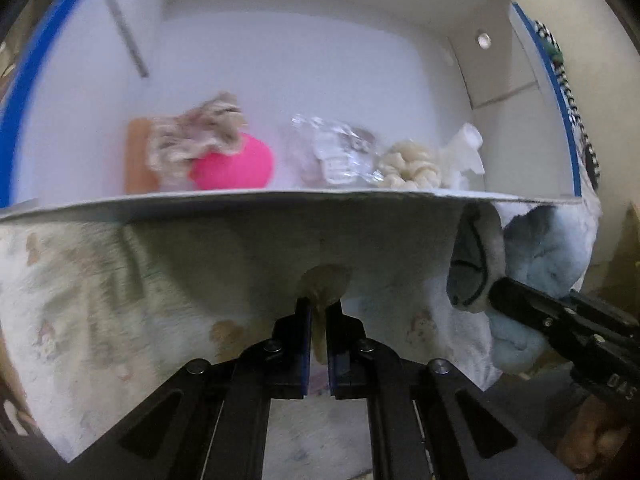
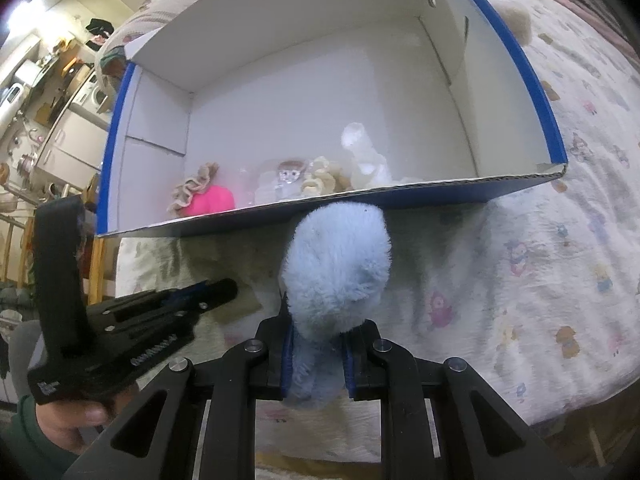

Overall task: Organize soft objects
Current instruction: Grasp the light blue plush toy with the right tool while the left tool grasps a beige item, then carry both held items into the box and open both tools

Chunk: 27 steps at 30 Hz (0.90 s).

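The right gripper [image 2: 318, 354] pinches a fluffy light-blue plush toy [image 2: 336, 272] between its blue-padded jaws, the toy's top reaching the near wall of a white cardboard box [image 2: 400, 196] with blue edges, which sits on a cartoon-print bedspread [image 2: 540, 280]. Along the box's near wall lie a beige scrunchie [image 2: 192, 192] resting on a pink ball [image 2: 212, 200], a clear plastic packet [image 2: 280, 184], a cream scrunchie [image 2: 320, 182] and a white soft piece [image 2: 366, 160]. At lower left a hand [image 2: 76, 420] holds the left gripper [image 2: 224, 290], its jaws drawn together, just beside the toy.
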Available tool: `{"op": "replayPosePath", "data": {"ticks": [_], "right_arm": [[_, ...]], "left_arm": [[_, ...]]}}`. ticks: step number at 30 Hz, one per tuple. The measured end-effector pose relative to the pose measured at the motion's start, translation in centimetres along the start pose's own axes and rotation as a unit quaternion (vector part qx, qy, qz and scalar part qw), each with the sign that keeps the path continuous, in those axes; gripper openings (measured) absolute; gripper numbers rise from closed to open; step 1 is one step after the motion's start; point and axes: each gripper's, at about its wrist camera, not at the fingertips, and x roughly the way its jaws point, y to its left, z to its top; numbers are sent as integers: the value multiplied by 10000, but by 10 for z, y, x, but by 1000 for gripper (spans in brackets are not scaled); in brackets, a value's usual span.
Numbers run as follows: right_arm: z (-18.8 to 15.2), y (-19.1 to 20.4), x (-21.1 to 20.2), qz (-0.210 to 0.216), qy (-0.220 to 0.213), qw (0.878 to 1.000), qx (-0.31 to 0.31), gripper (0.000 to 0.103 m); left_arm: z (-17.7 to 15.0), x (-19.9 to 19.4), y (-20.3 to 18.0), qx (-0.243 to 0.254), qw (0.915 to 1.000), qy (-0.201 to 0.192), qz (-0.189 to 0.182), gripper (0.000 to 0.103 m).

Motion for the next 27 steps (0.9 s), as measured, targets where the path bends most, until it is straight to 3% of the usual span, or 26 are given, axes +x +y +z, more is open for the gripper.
{"op": "replayPosePath", "data": {"ticks": [8, 11, 13, 21, 27], "right_arm": [[-12, 22, -13, 421, -36, 9989, -196, 21], [-18, 32, -20, 590, -62, 9978, -305, 21], [-21, 39, -26, 700, -83, 9968, -368, 21], [-24, 50, -45, 1113, -382, 9924, -354, 21], [-5, 49, -68, 1195, -891, 9884, -276, 21]], "left_arm": [[-20, -44, 33, -320, 9986, -363, 208, 6], [-26, -63, 37, -251, 9965, -593, 542, 6], [-31, -81, 38, -74, 9907, -918, 998, 6], [-34, -126, 27, 7, 9824, -1494, 1120, 6], [-13, -149, 16, 83, 9792, -1771, 988, 6]]}}
